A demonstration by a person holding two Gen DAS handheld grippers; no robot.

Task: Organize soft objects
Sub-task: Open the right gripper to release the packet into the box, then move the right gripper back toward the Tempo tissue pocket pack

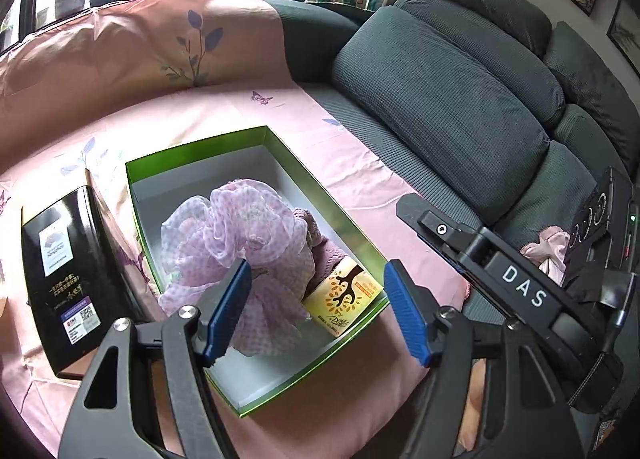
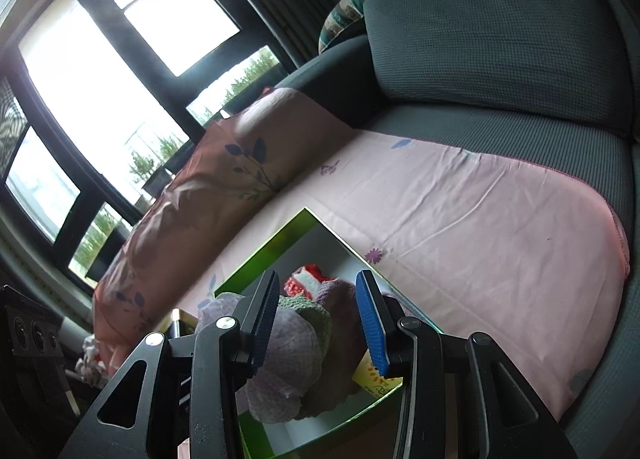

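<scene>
Your left gripper has its blue pads spread wide with nothing pinched between them; the left pad sits in front of the lilac dotted scarf, but no cloth is caught across the gap. That scarf lies bunched in the green box, filling most of the white interior, and beside it you've got a mauve knitted piece tucked against the right-hand wall, with a yellow card printed with a tree lying in the near corner. The box rests on the pink floral sheet covering the grey sofa, and a black box lies just left of it.

Your right gripper is partly open above the same box, seen from its own camera: jaws apart, and you can look straight through the gap to the soft things below, among them a green knitted piece and a red and white one farther back. Nothing is held there either. In the left view, your right tool comes in from the right edge, well clear of the scarf.
</scene>
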